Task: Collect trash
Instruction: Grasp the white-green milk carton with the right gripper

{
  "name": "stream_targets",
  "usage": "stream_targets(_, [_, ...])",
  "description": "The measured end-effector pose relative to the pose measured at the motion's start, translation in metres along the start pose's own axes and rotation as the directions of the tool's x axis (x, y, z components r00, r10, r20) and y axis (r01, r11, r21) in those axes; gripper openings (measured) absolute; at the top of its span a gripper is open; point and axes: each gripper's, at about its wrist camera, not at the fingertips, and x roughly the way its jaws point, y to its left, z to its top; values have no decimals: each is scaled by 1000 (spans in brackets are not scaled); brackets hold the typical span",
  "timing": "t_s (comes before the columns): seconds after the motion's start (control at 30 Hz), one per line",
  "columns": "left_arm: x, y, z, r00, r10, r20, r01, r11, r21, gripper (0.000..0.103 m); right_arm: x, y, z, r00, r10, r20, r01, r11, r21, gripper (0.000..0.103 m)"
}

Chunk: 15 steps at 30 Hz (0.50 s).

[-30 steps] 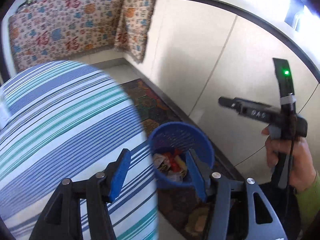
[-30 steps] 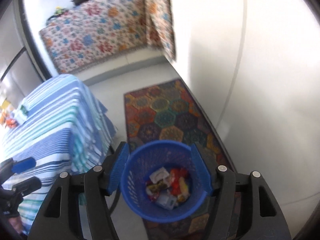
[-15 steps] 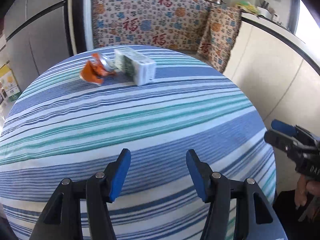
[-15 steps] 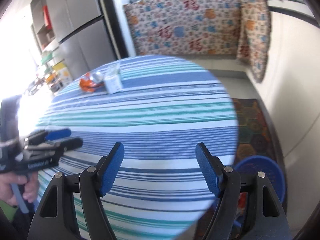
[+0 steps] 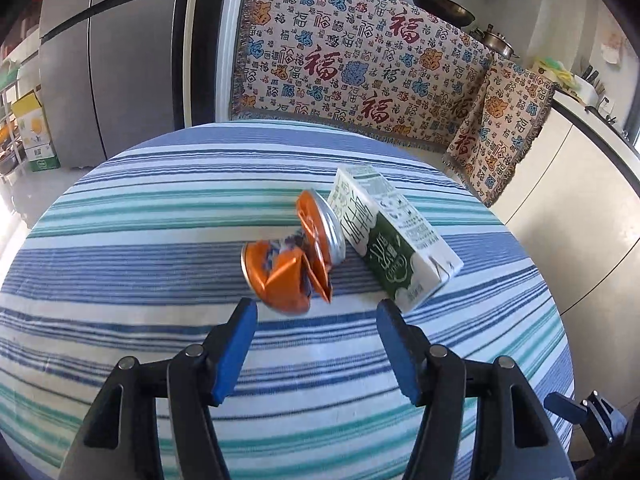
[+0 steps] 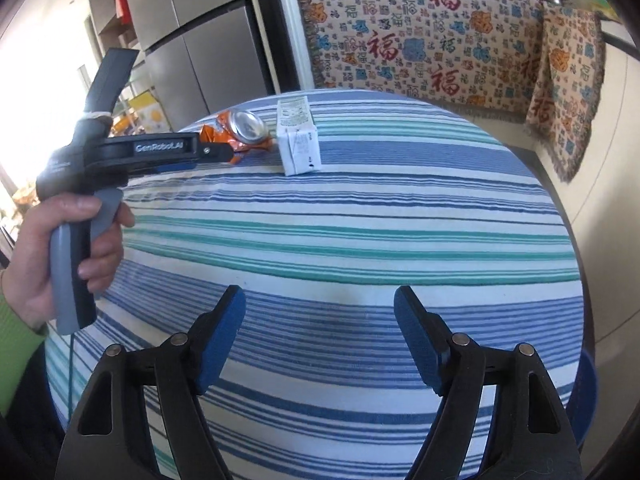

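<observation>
Now both views have swung off the blue bin on the floor onto the striped desk [image 5: 120, 208]. Remaining trash sits there: milk carton [image 5: 394, 236] touching crushed orange can [image 5: 294, 258]. Left claw [image 5: 316, 322], empty and just widened, is nearly at the can; right claw [image 6: 318, 312], also opened wider and empty, hangs well back.

Both jaws have just been opening, nothing between them: left hand-held gripper [image 5: 316, 322] and right hand-held gripper [image 6: 320, 308] are angling downward.

Black gripper [image 6: 318, 300] frames, blue pads [image 6: 224, 332], green sleeve [image 6: 16, 344].
</observation>
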Motion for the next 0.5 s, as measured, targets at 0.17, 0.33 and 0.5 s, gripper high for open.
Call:
stream_targets(0.17, [10,1,12,1000,14,15,-15,999,30,67,16,-1,37,999,4,40,-3,1000,-25,80])
stream_targets(0.33, [18,6,13,999,37,3,-37,997,64,67,56,-2,89,1000,29,-1,-29,998,-52,85])
stream_targets(0.5, [11,20,3,1000,14,-7,-13,993,119,67,99,7,115,998,35,-61,-41,994,-104,82])
